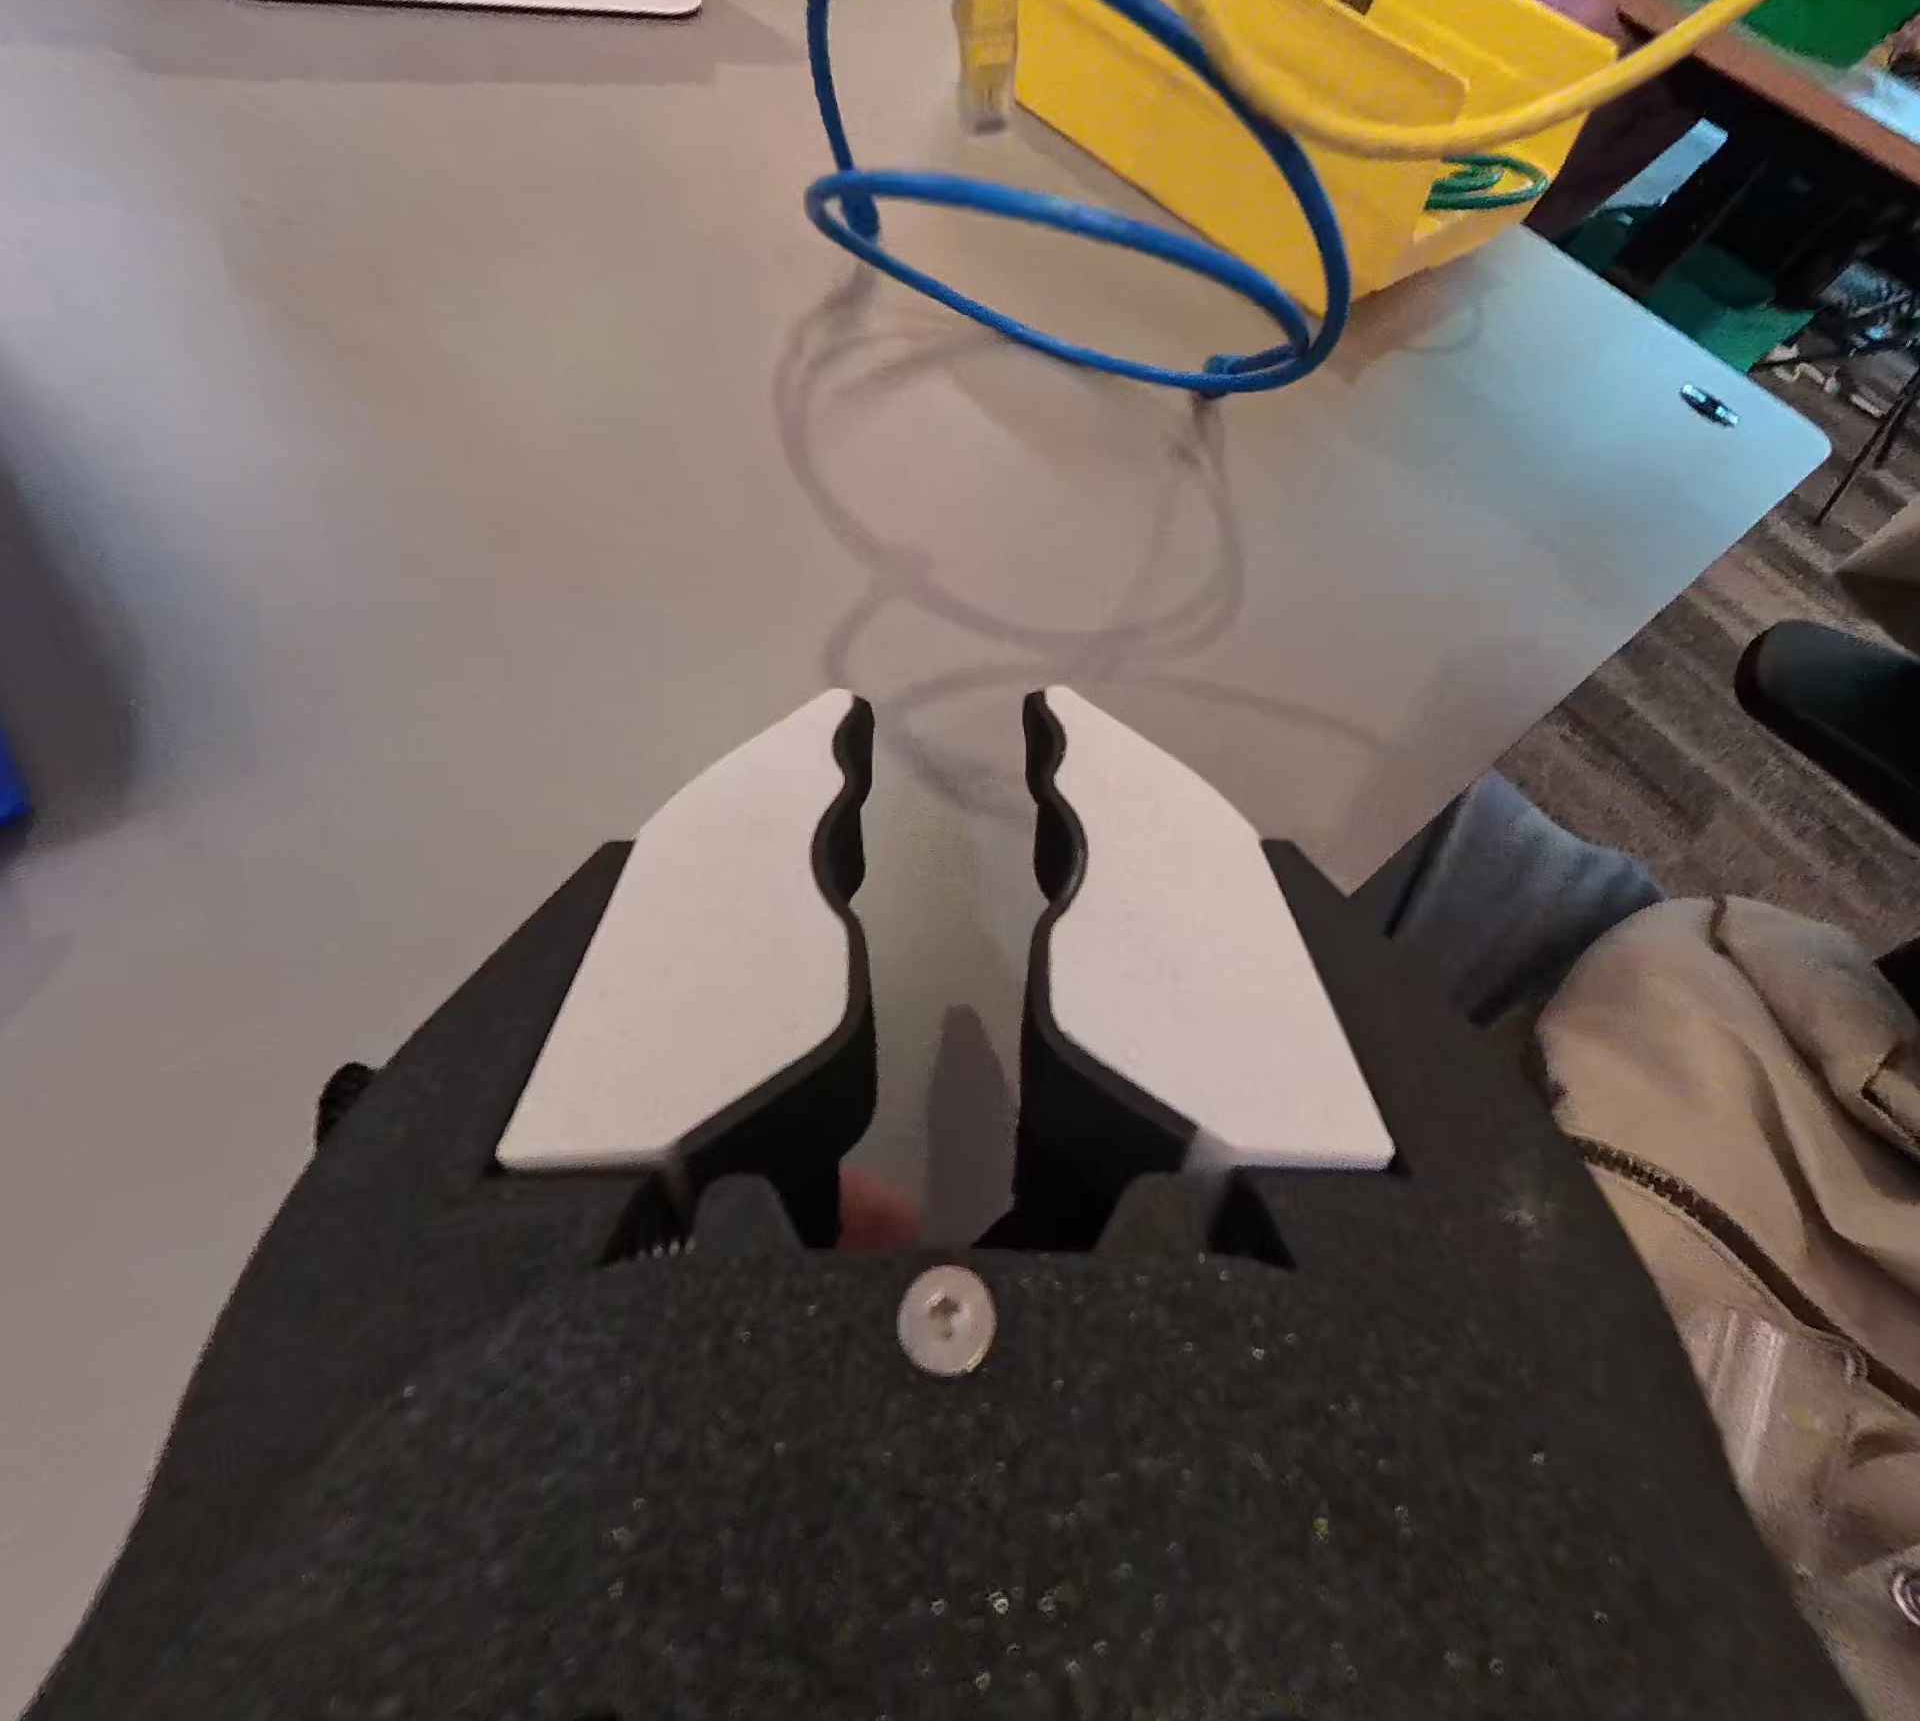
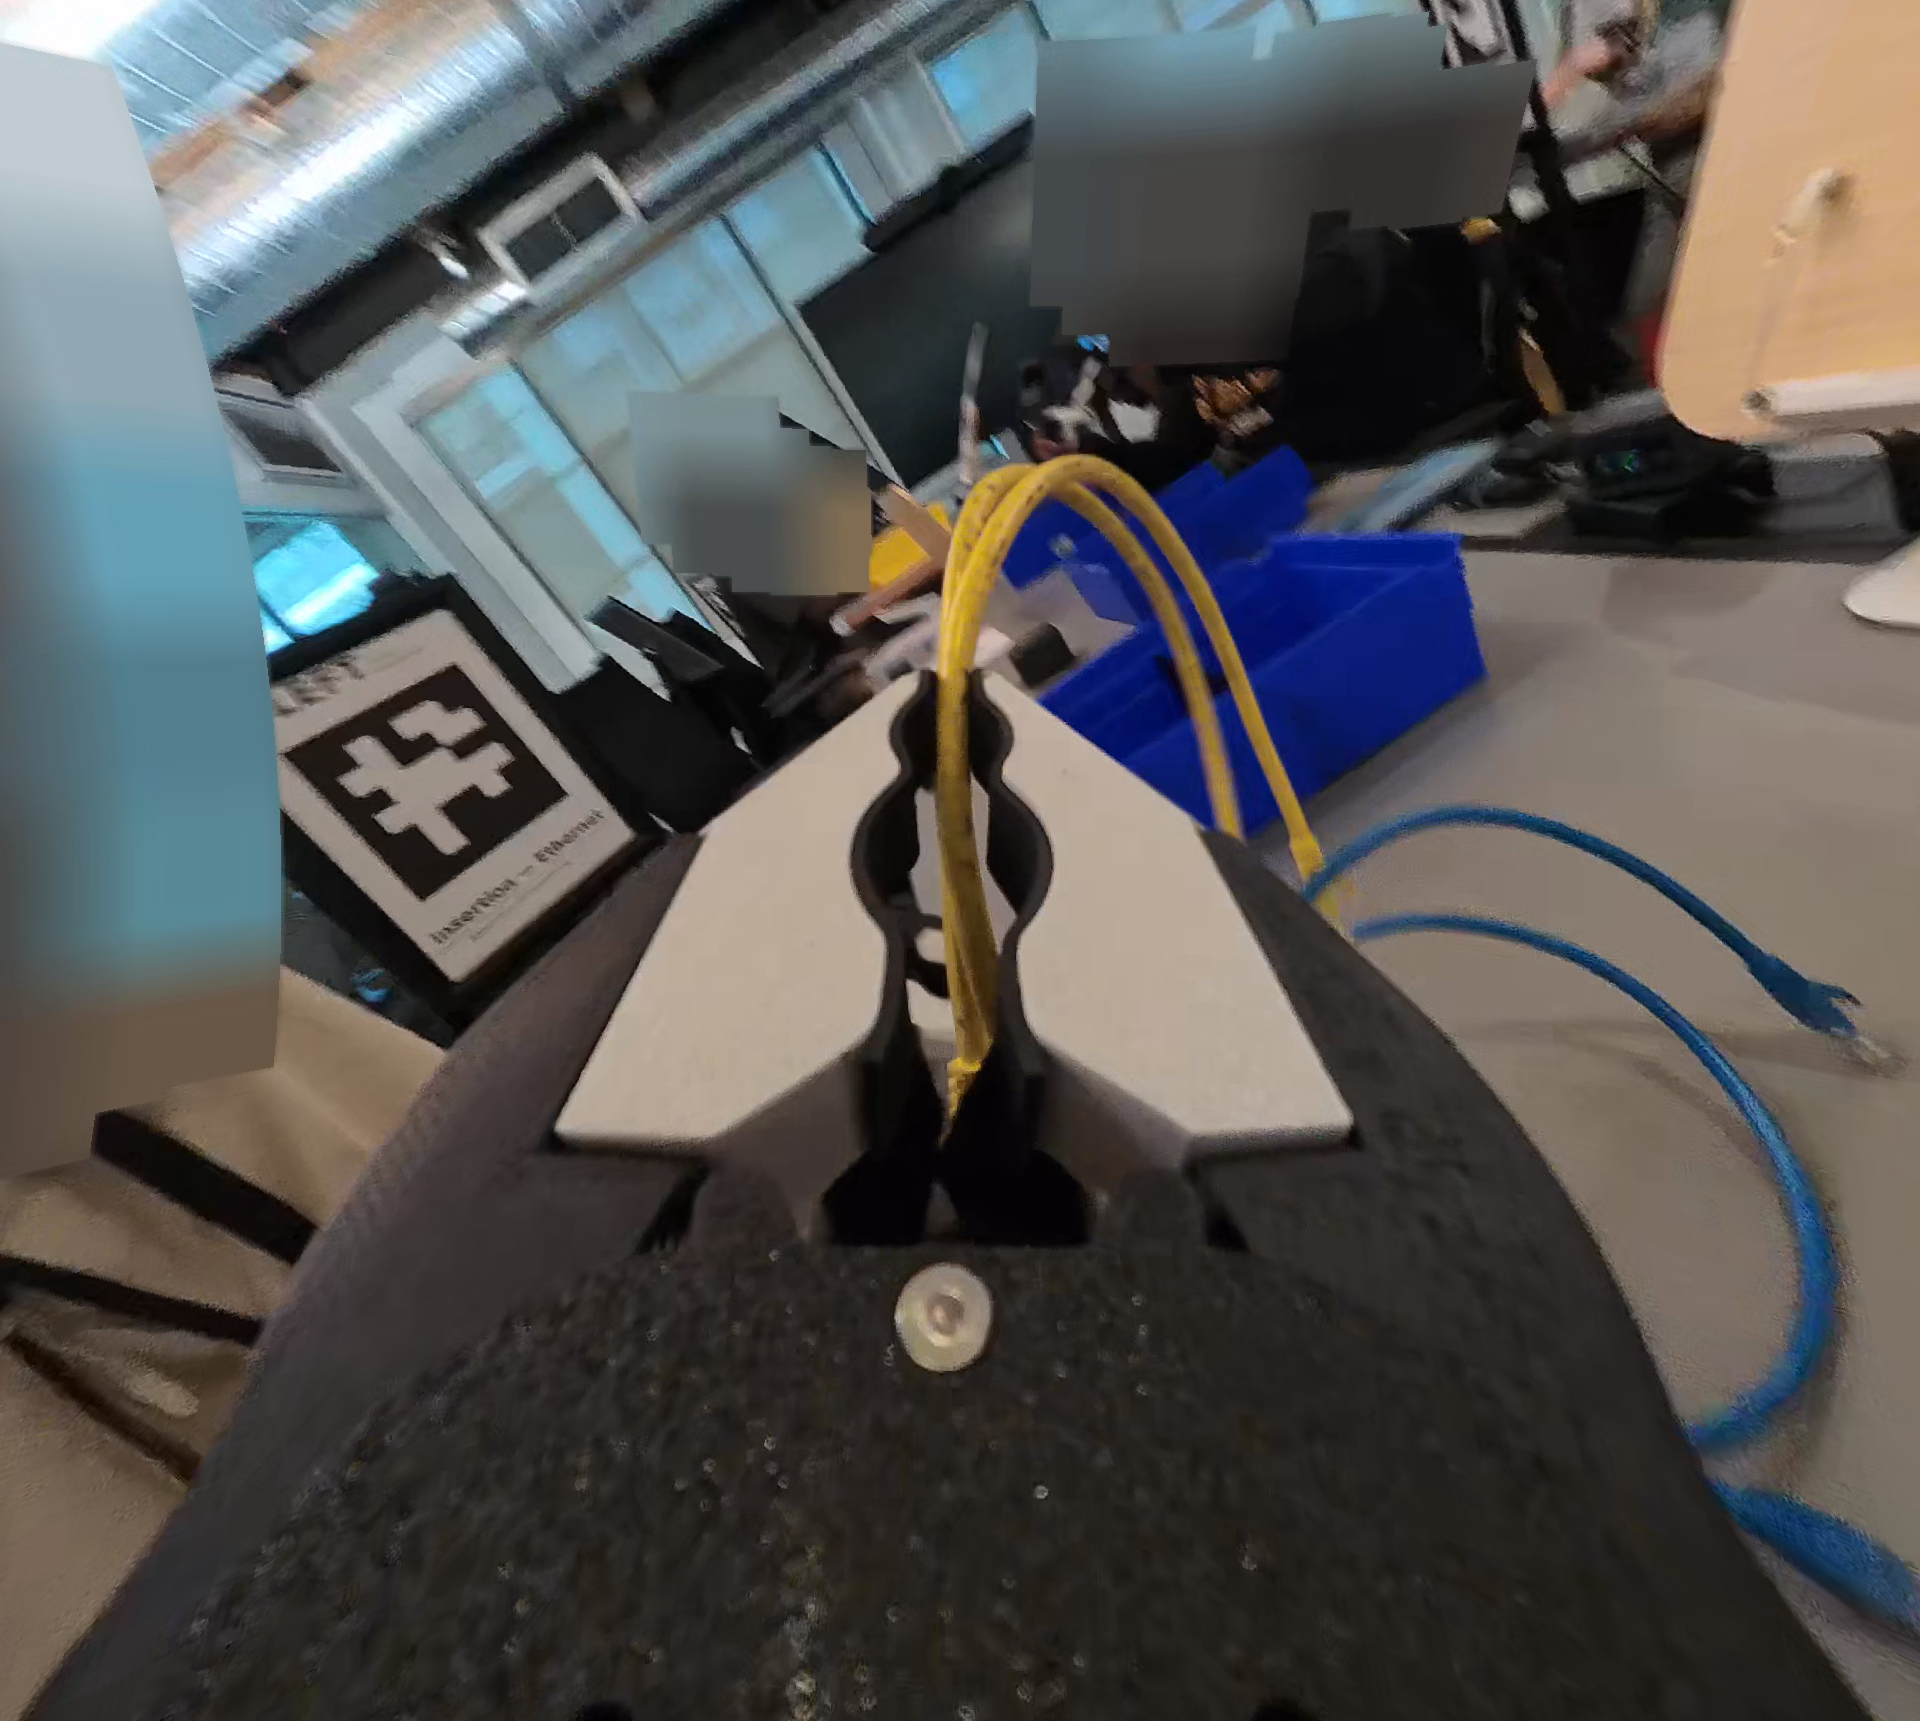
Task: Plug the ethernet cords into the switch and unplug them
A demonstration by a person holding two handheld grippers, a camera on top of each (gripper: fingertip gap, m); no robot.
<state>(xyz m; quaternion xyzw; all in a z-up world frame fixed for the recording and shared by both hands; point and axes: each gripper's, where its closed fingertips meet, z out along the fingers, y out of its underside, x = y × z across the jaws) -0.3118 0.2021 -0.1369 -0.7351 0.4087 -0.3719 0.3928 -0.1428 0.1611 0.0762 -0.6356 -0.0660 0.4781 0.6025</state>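
The yellow cord [image 2: 961, 840] is pinched, doubled over, in the right gripper [image 2: 951, 684], looping above its tips. Only the left view shows its plug [image 1: 985, 24] dangling over the table [image 1: 416, 424], beside a yellow bin [image 1: 1247, 82] and coiled blue cord [image 1: 1091, 227]. The left gripper [image 1: 948, 710] is spread, holding nothing. Only the right view shows blue bins [image 2: 1330, 632]

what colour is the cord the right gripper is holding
Yellow cord, seen best in the right wrist view.

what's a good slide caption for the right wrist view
Right claw shut on a looped yellow ethernet cord, lifted above the grey table where a blue cord lies.
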